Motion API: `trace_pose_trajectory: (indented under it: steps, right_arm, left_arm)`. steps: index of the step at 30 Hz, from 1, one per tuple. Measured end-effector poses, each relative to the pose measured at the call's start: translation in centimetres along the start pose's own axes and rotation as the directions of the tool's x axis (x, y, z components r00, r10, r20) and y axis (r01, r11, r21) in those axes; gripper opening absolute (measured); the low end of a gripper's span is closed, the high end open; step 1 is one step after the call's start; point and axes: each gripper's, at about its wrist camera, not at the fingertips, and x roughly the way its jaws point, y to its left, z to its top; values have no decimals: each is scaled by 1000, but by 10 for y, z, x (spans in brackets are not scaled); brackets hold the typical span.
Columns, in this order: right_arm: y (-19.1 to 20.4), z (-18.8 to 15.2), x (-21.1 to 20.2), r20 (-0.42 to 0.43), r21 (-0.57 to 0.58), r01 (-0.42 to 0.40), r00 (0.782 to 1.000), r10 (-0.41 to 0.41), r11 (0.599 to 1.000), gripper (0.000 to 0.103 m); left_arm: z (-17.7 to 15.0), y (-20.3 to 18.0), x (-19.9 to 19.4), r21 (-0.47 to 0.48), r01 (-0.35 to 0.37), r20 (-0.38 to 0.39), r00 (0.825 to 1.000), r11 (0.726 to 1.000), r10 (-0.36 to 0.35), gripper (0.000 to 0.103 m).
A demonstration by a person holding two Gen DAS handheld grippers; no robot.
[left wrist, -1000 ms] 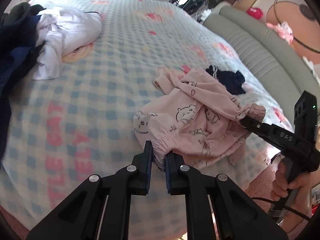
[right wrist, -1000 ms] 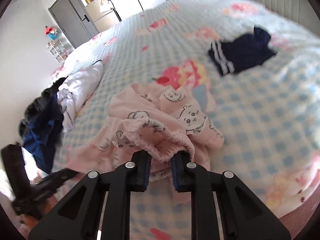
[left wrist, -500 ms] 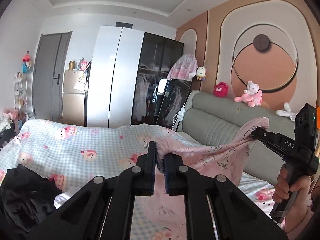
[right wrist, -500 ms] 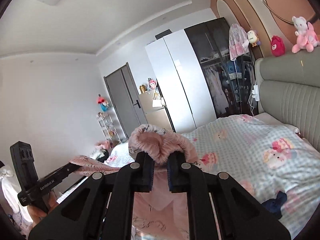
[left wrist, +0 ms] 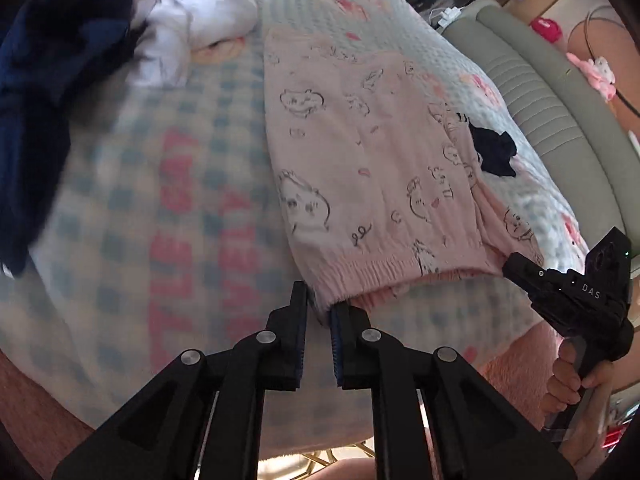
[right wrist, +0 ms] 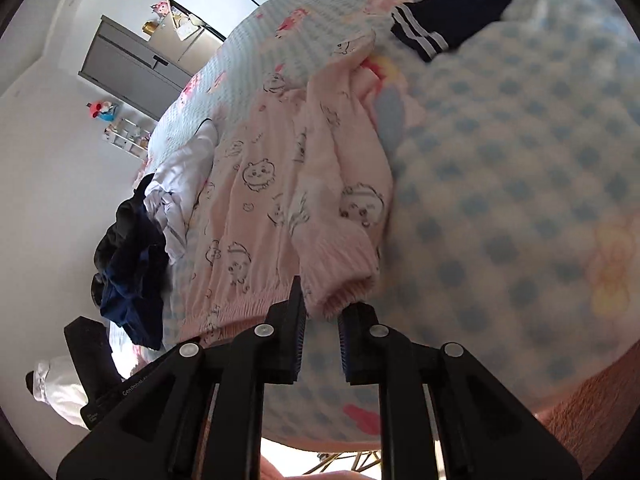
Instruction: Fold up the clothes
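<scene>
Pink pyjama trousers [left wrist: 360, 160] with cartoon prints lie spread flat on the blue checked bedspread [left wrist: 132, 200], legs stretching away, elastic waistband nearest me. My left gripper [left wrist: 319, 312] is shut on the waistband's left corner. My right gripper [right wrist: 322, 312] is shut on the waistband's other corner, where the pink trousers [right wrist: 280, 184] bunch into a fold. The right gripper also shows in the left wrist view [left wrist: 516, 266], at the band's right end.
A heap of navy [left wrist: 44, 80] and white clothes [left wrist: 192, 28] lies at the left of the bed. A small navy garment with white stripes [right wrist: 452, 12] lies beyond the trousers. A grey padded headboard [left wrist: 560, 92] runs along the right. The bed edge is just below my grippers.
The trousers were bunched on the bed, then lifted high in both grippers; now they are laid down, spread flat on the bedspread, both grippers still holding the waistband.
</scene>
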Motion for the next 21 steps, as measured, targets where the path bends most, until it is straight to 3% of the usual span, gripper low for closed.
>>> trace_pose_trajectory:
  steps: [3, 6, 8, 12, 14, 16, 18, 20, 21]
  right_arm:
    - [-8, -9, -9, 11, -21, 102, 995, -101, 995, 22]
    - [-2, -10, -36, 80, -30, 130, 989, -127, 991, 25]
    - [6, -4, -45, 118, -43, 155, 982, -149, 987, 31]
    - [9, 8, -45, 144, -61, 197, 972, -186, 979, 38]
    - [5, 12, -37, 124, -73, 234, 967, -224, 970, 38]
    - [-1, 14, -33, 100, -88, 273, 959, -264, 958, 38]
    - [-7, 16, -32, 83, -98, 264, 963, -256, 960, 39]
    - [-7, 17, -22, 42, -135, 221, 975, -217, 966, 58]
    - [-7, 18, -9, -13, -177, 179, 983, -184, 968, 57]
  left_arm:
    - [-8, 14, -7, -39, 45, 23, 999, 998, -44, 14]
    - [-1, 17, -22, -57, 80, 81, 994, 995, -75, 14]
    - [9, 19, -26, -76, 113, 114, 988, 991, -104, 23]
    - [25, 16, -9, -83, 175, 92, 982, 981, -167, 32]
    - [31, 15, 10, -59, 132, 39, 991, 989, -130, 37]
    - [37, 15, 33, -26, 71, -70, 995, 997, -73, 36]
    - [38, 16, 32, -5, 80, -63, 995, 997, -80, 37]
    - [37, 20, 34, -34, 125, -54, 990, 992, -127, 47]
    - [36, 24, 39, -59, 166, -56, 984, 984, -169, 51]
